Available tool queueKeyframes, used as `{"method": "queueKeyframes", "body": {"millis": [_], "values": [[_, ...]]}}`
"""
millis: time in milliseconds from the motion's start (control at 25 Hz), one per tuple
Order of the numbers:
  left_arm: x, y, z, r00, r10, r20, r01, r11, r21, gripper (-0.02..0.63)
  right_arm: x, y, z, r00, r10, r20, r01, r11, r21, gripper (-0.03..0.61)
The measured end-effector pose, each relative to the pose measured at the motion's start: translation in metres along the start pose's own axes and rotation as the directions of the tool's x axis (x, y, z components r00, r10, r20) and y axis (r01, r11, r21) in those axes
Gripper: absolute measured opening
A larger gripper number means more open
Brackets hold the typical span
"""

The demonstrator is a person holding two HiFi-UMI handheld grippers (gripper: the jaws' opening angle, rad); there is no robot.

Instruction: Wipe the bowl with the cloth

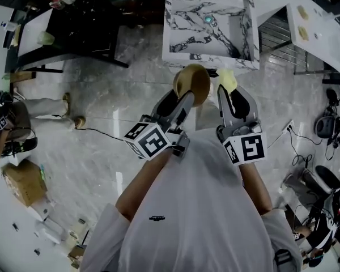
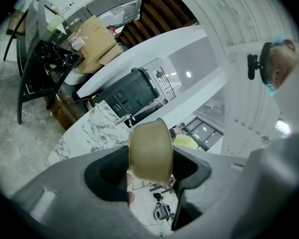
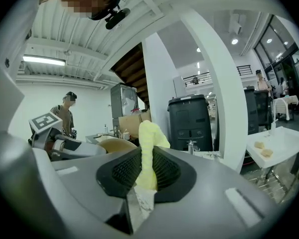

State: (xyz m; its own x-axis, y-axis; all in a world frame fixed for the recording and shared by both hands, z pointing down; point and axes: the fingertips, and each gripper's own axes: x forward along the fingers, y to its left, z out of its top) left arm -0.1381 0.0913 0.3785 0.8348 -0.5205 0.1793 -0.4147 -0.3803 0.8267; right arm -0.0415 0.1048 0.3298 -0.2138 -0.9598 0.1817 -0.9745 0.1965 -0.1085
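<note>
The tan bowl (image 1: pixel 191 84) sits clamped between the jaws of the left gripper (image 1: pixel 178 102), in the air just beside the yellow cloth (image 1: pixel 227 80) pinched by the right gripper (image 1: pixel 232 98), both above the floor (image 1: pixel 119 89) before the marbled sink (image 1: pixel 178 45).

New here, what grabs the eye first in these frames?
The left gripper clamps a tan bowl, and beside it the right gripper pinches a yellow cloth. The two are close but apart. Just beyond them stands a white sink with dark marble veining.
</note>
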Motion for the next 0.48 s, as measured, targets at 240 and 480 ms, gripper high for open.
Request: {"method": "queueKeyframes", "body": {"millis": [240, 480], "values": [[0.093, -0.013, 0.032, 0.999, 0.03, 0.012, -0.03, 1.0, 0.004, 0.247, 0.053, -0.074, 0.025, 0.997, 0.079, -0.007, -0.079, 0.997, -0.014, 0.067], [0.159, -0.017, 0.05, 0.995, 0.067, 0.07, -0.066, 0.998, -0.02, 0.247, 0.09, -0.128, 0.038, 0.986, 0.166, 0.001, -0.166, 0.986, -0.021, 0.067]]}}
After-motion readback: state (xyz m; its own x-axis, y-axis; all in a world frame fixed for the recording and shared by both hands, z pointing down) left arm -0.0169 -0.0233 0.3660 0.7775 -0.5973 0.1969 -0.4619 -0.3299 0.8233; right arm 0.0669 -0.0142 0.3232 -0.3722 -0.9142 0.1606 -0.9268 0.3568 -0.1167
